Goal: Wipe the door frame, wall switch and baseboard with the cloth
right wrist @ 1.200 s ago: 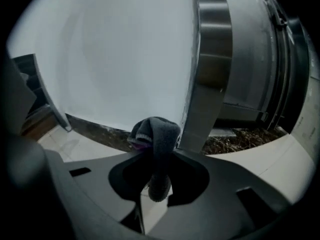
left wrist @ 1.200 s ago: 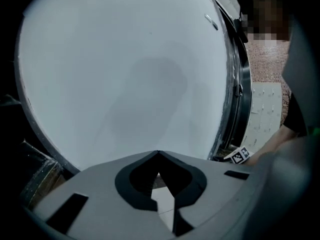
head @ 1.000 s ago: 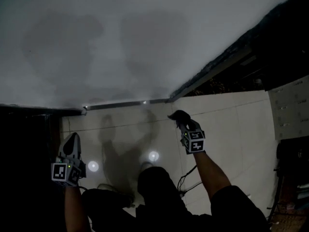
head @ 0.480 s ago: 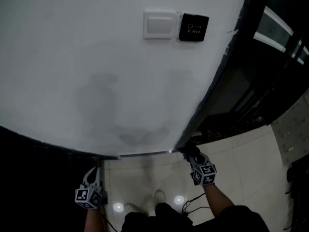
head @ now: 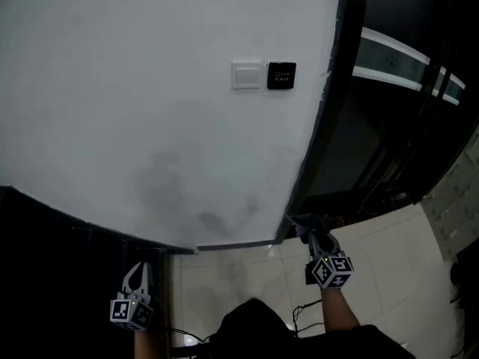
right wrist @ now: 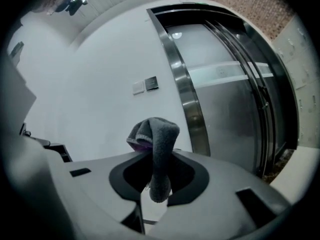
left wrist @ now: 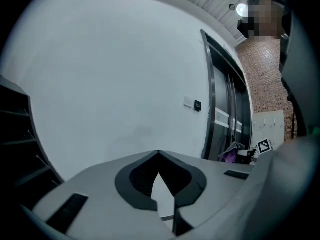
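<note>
grey cloth (right wrist: 158,134) clamped in right hand-held gripper (right wrist: 151,156), draped over its tips, left hand-held gripper (left wrist: 158,154) closed

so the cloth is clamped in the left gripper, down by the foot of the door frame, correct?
Not quite, it's the other gripper. The right gripper view shows the cloth clamped in the right gripper. The left gripper is shut on nothing. The rest holds: in the head view it is down by the foot of the door frame.
</note>
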`<action>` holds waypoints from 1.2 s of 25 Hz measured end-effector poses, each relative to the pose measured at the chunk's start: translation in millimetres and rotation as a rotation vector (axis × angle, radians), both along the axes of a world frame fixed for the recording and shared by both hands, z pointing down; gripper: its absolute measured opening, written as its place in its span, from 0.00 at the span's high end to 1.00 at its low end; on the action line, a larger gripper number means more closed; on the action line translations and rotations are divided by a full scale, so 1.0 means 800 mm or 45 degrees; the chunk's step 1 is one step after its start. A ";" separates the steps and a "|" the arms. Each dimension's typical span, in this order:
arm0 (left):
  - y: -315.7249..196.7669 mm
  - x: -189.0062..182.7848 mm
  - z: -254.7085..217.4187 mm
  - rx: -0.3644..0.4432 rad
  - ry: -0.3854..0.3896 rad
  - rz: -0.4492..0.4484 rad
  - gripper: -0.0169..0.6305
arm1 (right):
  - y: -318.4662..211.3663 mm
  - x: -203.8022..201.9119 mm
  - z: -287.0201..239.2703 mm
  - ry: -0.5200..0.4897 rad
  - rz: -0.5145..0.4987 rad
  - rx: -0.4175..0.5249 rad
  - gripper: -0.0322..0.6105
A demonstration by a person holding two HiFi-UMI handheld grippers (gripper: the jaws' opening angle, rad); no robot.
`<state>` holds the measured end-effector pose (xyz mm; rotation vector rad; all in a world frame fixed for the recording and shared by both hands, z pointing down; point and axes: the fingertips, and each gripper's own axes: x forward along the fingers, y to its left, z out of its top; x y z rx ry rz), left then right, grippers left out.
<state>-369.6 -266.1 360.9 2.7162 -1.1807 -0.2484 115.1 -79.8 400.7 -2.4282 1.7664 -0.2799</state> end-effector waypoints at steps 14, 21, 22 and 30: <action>0.076 -0.093 0.004 0.077 0.051 -0.047 0.99 | 0.087 -0.134 -0.002 -0.078 0.005 0.087 0.85; 0.096 -0.070 -0.002 0.108 0.075 -0.028 0.99 | 0.077 -0.145 -0.015 -0.072 -0.047 0.113 0.85; 0.096 -0.071 -0.002 0.099 0.086 -0.034 0.99 | 0.074 -0.147 -0.018 -0.084 -0.052 0.127 0.85; 0.095 -0.086 0.005 0.067 0.151 -0.051 0.99 | 0.062 -0.162 -0.027 -0.096 -0.093 0.138 0.85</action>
